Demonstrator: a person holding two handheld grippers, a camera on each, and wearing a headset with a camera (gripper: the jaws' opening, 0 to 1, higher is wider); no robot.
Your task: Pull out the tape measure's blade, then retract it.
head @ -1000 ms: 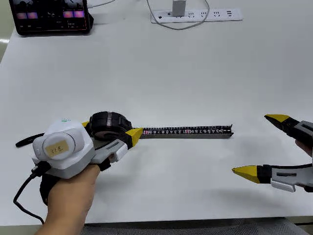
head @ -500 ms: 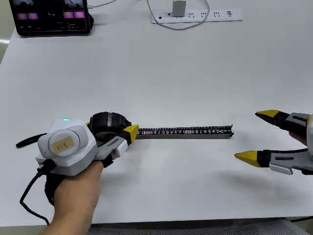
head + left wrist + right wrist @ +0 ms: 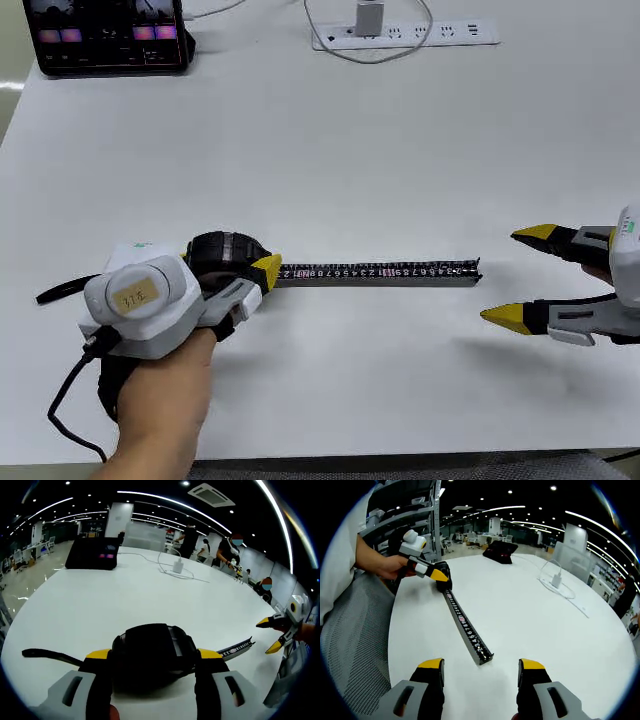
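The right gripper (image 3: 515, 275) has edged toward the hooked end of the black numbered metal blade (image 3: 380, 271), jaws apart and empty.
The left gripper (image 3: 154, 656) clamps the round black tape measure case (image 3: 222, 258) on the white table (image 3: 350, 150); the blade lies pulled out, so retraction seems next: guide the tip back.

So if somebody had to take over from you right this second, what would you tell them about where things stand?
The left gripper is shut on the tape measure, which rests on the table.
The right gripper is open, holds nothing and sits just clear of the blade's free end.
The blade is pulled out and lies flat on the table.
Done: the pull-out.
Left: retract the blade into the tape measure.
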